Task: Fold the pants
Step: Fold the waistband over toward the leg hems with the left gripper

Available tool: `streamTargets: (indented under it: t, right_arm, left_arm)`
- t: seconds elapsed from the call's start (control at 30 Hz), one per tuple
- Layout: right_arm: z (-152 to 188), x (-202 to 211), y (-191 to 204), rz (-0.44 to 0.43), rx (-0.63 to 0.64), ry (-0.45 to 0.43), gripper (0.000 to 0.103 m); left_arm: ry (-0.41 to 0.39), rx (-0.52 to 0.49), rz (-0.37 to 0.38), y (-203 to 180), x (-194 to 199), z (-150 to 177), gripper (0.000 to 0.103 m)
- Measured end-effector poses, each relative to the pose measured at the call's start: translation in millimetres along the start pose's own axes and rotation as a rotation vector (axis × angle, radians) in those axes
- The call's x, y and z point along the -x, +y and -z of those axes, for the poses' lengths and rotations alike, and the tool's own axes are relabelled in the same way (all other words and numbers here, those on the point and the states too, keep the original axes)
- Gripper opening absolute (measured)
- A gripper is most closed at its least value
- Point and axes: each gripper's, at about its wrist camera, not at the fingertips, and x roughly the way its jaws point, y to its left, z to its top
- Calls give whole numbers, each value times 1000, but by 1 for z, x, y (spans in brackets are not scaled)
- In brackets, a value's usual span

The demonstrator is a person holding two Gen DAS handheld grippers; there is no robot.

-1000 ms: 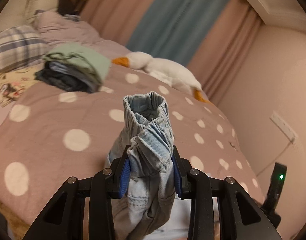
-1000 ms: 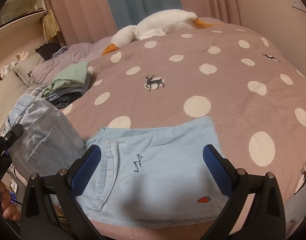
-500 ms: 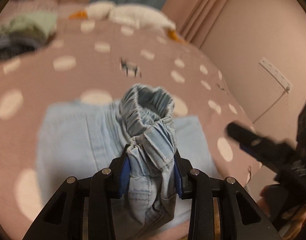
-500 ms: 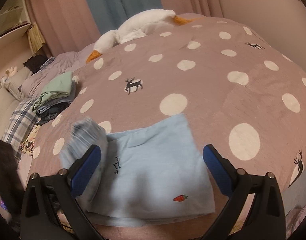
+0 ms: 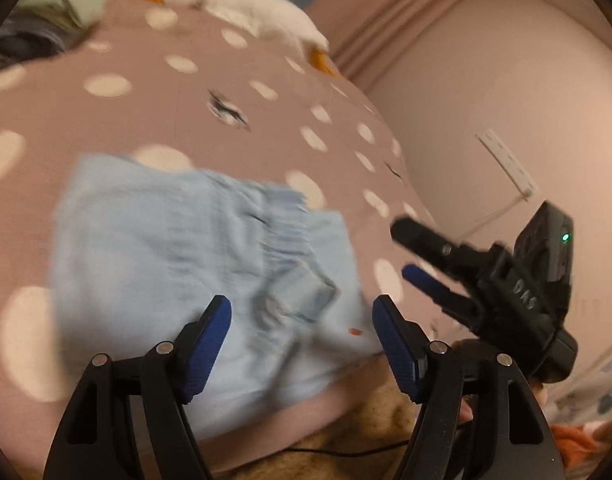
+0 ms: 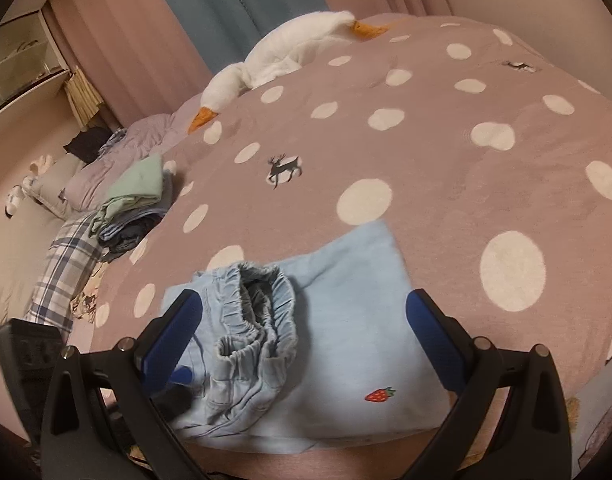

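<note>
Crumpled light-blue denim pants with an elastic waistband (image 6: 254, 332) lie on top of a folded pale-blue garment with a strawberry patch (image 6: 358, 320) near the bed's front edge. In the blurred left wrist view the denim pants (image 5: 274, 248) lie on the pale-blue garment (image 5: 146, 240). My left gripper (image 5: 302, 320) is open and empty just above them. My right gripper (image 6: 304, 320) is open and empty above the same pile; it also shows in the left wrist view (image 5: 410, 252) at the right.
The bed has a pink spotted cover (image 6: 426, 152). A white plush goose (image 6: 282, 52) lies at the far side. A stack of folded clothes (image 6: 134, 204) sits at the left, by a plaid pillow (image 6: 66, 268). A wall (image 5: 506, 100) is to the right.
My left gripper has swung over the pale-blue garment, opened and let the denim pants drop onto it. The right gripper stays open.
</note>
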Motion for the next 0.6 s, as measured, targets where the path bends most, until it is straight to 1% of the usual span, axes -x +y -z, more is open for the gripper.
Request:
streamTargets:
  t: [0.1, 0.13, 0.2, 0.27, 0.3, 0.33, 0.37, 0.4, 0.43, 0.47, 0.5, 0.53, 0.6]
  right_arm:
    - [5, -17, 3, -44, -9, 66, 102]
    - [7, -25, 5, -69, -9, 92, 102]
    - [13, -40, 13, -105, -3, 144, 102]
    - [19, -55, 21, -113, 11, 189, 100]
    - [23, -62, 26, -110, 23, 209, 96]
    - [27, -70, 30, -106, 38, 228, 83]
    - [30, -76, 34, -106, 51, 247, 75]
    - [34, -83, 38, -104, 66, 265, 53]
    - [38, -89, 41, -93, 83, 266, 49]
    - [40, -90, 43, -75, 94, 253, 46]
    - [40, -88, 44, -61, 103, 233, 42]
    - [38, -82, 46, -69, 103, 214, 38]
    - [26, -58, 46, -108, 75, 148, 36]
  left_arm:
    - [-38, 20, -127, 14, 19, -3, 72]
    - [-57, 32, -181, 21, 26, -4, 72]
    - [-77, 57, -242, 32, 35, -4, 72]
    - [-93, 93, -274, 46, 42, -5, 72]
    - [-99, 110, -278, 52, 45, -5, 72]
    - [-104, 127, -280, 58, 48, -4, 72]
    - [-109, 143, -281, 64, 51, -4, 72]
    - [-117, 155, -283, 67, 53, -4, 72]
    - [-125, 160, -279, 69, 53, -3, 72]
    - [-131, 161, -277, 71, 50, -6, 70]
    - [-137, 162, -275, 71, 51, -6, 66]
    - [-138, 160, -271, 70, 49, -8, 60]
    - [-133, 143, -258, 67, 50, -10, 59]
